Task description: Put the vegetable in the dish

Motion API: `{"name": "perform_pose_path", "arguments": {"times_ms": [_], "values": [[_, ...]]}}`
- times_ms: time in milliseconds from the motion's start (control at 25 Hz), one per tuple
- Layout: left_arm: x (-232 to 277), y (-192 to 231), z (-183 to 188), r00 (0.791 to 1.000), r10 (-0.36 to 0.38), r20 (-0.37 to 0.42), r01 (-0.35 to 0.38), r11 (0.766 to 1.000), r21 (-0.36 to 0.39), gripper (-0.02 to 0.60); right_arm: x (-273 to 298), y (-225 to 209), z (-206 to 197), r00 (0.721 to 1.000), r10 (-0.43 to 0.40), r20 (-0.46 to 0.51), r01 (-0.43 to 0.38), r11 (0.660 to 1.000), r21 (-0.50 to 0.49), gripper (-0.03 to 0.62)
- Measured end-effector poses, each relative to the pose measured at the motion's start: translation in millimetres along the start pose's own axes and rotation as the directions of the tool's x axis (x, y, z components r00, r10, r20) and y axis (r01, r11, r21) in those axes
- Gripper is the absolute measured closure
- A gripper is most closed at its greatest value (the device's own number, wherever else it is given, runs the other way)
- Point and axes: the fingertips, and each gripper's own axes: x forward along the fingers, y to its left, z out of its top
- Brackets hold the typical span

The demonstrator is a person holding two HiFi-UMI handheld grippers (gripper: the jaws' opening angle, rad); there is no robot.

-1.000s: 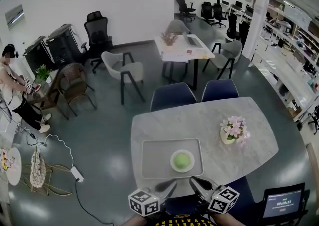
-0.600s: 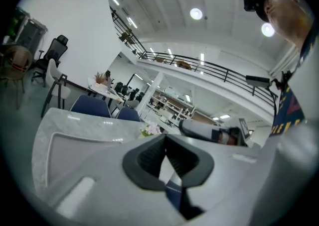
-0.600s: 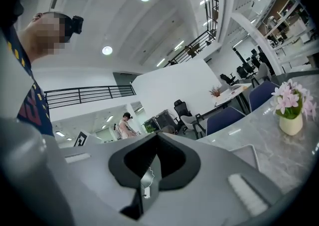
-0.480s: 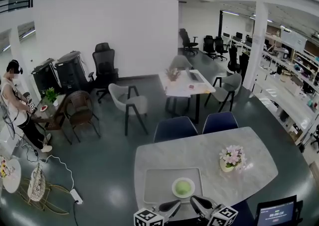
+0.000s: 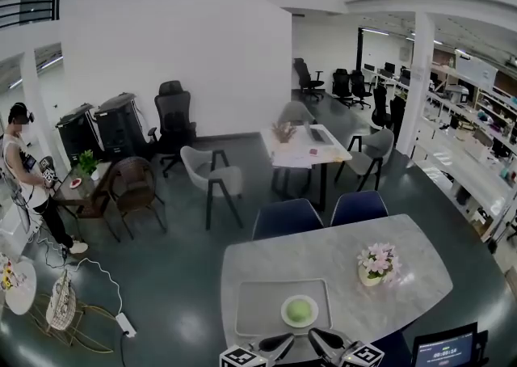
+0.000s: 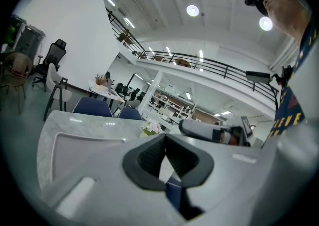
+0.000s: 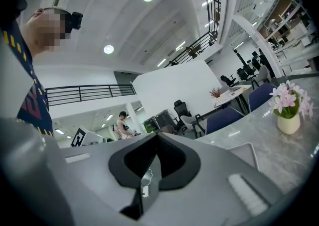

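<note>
The table (image 5: 323, 264) has a pale grey marbled top with rounded corners, longer from left to right than from near to far. On its near left part lies a flat grey rectangular tray (image 5: 258, 309) with a raised rim, its long side parallel to the table's near edge, and a round pale dish (image 5: 300, 310) sits on the tray's right end. Well apart from the tray, toward the table's right end, stands a small pale vase (image 5: 371, 277) of pink and white flowers, upright on the bare marble.
</note>
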Motion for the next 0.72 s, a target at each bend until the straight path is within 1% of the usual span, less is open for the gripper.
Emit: {"name": "perform_pose_path", "arguments": {"times_ms": [280,480,720], "values": [[-2,3,-4,1.0,0.01,-0.001,-0.01,1.0,-0.011,0.579,3,0,-9,1.0,0.006,-0.018,-0.006,1.0,0.002,0.588],[-4,6,-6,1.0,0.017,0.0,-0.017,0.999,-0.035,0.579,5,1,-13,0.999,0.001,-0.039,0.0,1.0,0.006,0.588],[0,11,-10,1.0,0.017,-0.007,-0.018,0.999,-0.047,0.58,7,-6,-19,0.999,-0.003,-0.048,0.004,1.0,0.015,0.588]]}}
